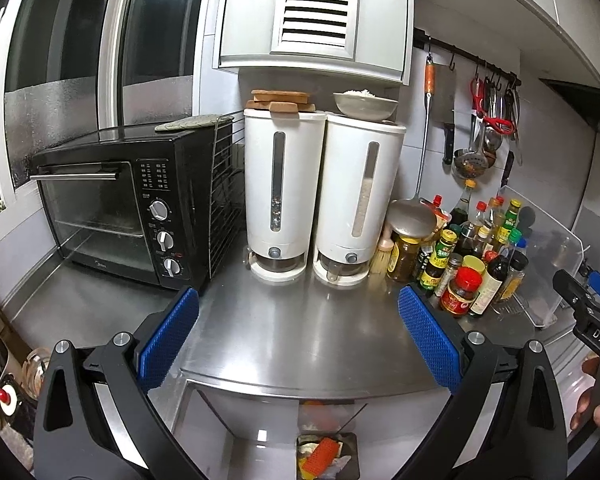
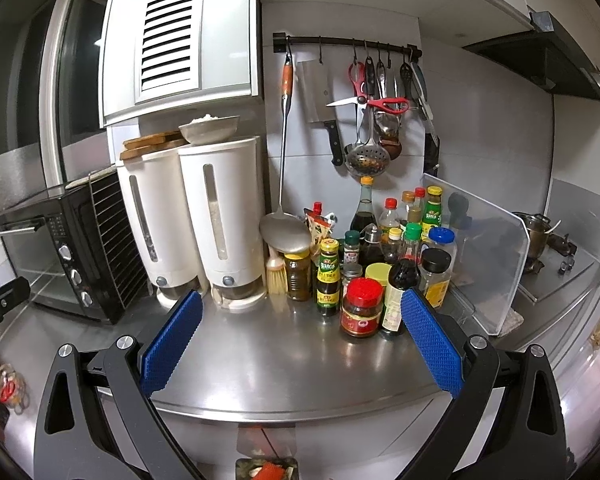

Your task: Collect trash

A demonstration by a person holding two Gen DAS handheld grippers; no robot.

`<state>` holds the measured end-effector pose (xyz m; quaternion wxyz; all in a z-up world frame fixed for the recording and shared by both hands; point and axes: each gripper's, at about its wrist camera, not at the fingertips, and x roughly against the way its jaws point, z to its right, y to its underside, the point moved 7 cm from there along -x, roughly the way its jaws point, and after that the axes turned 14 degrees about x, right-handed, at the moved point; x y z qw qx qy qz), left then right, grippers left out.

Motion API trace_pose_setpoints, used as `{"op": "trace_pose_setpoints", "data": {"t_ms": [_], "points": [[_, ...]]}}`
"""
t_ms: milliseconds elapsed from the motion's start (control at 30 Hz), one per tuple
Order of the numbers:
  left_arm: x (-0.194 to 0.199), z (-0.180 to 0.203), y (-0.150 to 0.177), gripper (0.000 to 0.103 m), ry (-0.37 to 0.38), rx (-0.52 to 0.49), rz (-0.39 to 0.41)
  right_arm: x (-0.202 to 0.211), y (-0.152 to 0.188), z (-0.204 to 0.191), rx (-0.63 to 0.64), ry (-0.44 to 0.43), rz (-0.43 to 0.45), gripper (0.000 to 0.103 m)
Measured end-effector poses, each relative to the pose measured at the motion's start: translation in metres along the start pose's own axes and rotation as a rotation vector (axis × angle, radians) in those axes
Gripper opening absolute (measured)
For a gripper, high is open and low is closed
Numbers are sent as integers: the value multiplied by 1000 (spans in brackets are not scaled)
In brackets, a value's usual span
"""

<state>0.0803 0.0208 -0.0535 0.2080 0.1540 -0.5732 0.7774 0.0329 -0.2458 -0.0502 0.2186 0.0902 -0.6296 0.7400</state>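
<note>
Both my tools hang apart over the front edge of the steel bench [image 1: 284, 332], and both stand wide with nothing between the blue pads: the left tool [image 1: 299, 330] and the right tool [image 2: 301, 332]. The trash I can make out is not on the bench at all. It lies below its front edge, in a small dark bin [image 1: 327, 456] down by the floor, holding an orange wrapper [image 1: 320, 458] and some pale scraps. In the left view the bin sits almost straight under the gap of the pads; in the right view the same bin [image 2: 266, 469] shows only at the bottom edge, a little to the left of centre. So I judge the left tool nearer, and the coming move is downward and back toward me. The orange wrapper's long axis runs slantwise, low-left to high-right.
</note>
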Motion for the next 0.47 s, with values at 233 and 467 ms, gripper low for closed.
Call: {"op": "trace_pose_setpoints", "data": {"t_ms": [233, 467], "points": [[-1, 1, 0, 95, 8, -2, -4, -1, 0, -1, -3, -4, -3, 100], [-3, -1, -1, 95, -7, 3, -12, -4, 2, -3, -12, -10, -11, 100]]}}
